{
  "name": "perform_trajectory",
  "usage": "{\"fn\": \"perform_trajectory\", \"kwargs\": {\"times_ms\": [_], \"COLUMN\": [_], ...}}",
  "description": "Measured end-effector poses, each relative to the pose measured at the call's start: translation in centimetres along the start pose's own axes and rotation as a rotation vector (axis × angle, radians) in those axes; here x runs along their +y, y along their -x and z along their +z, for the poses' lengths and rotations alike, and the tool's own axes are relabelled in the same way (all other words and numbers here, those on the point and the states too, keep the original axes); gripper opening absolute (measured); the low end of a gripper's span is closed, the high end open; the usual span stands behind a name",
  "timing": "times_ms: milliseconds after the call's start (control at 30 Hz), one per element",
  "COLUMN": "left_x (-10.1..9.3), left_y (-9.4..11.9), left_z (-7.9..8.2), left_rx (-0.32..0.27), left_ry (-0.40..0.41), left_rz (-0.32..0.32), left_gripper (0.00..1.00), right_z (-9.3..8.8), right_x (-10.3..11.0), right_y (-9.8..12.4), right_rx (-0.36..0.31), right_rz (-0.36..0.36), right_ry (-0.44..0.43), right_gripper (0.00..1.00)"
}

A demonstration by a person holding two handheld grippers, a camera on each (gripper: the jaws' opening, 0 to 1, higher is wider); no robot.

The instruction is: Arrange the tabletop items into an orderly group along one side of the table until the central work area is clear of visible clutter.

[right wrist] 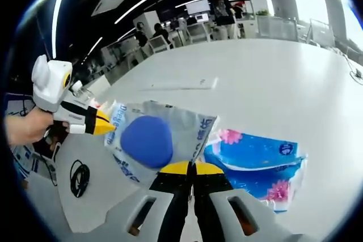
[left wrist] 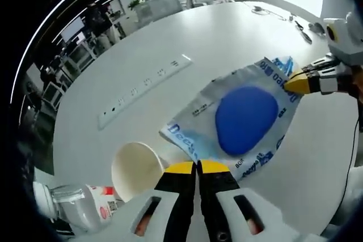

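Note:
A clear plastic bag point(left wrist: 244, 120) with blue lettering and a big blue oval hangs stretched between my two grippers above the white table point(left wrist: 227, 32). In the left gripper view my left gripper point(left wrist: 197, 167) is shut on the bag's near edge, and my right gripper point(left wrist: 299, 84) pinches its far corner from the right. Seen from the right gripper view, my right gripper point(right wrist: 191, 168) is shut on the bag point(right wrist: 153, 137), while a hand holds the left gripper point(right wrist: 101, 124) on the opposite end. A blue tissue pack point(right wrist: 255, 162) with pink flowers lies on the table just beyond the bag.
A paper cup point(left wrist: 136, 168) lies on its side beside a clear plastic bottle point(left wrist: 79, 205) near my left gripper. A white power strip point(left wrist: 144, 89) sits mid-table. A coiled black cable point(right wrist: 79, 178) lies at the table edge. Small items point(left wrist: 300, 29) rest at the far side.

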State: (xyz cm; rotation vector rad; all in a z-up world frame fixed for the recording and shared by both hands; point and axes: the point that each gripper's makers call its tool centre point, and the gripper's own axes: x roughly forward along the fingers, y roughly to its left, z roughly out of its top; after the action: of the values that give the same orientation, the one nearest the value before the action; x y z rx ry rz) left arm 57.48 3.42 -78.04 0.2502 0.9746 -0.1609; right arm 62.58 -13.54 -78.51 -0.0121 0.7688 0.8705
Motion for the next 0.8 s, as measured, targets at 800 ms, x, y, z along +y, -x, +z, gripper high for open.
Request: {"fn": "perform_trajectory", "kwargs": {"times_ms": [800], "left_x": [-0.12], "left_y": [-0.90], "left_z": [-0.42], "left_rx": [0.044], "left_ry": [-0.036], "left_rz": [0.023], "left_gripper": [0.00], "right_z": [-0.13], "right_x": [-0.02], "right_y": [-0.61], "right_rx": [0.010], "right_rz": [-0.013], "right_ry": [0.038], "right_gripper": [0.00]}}
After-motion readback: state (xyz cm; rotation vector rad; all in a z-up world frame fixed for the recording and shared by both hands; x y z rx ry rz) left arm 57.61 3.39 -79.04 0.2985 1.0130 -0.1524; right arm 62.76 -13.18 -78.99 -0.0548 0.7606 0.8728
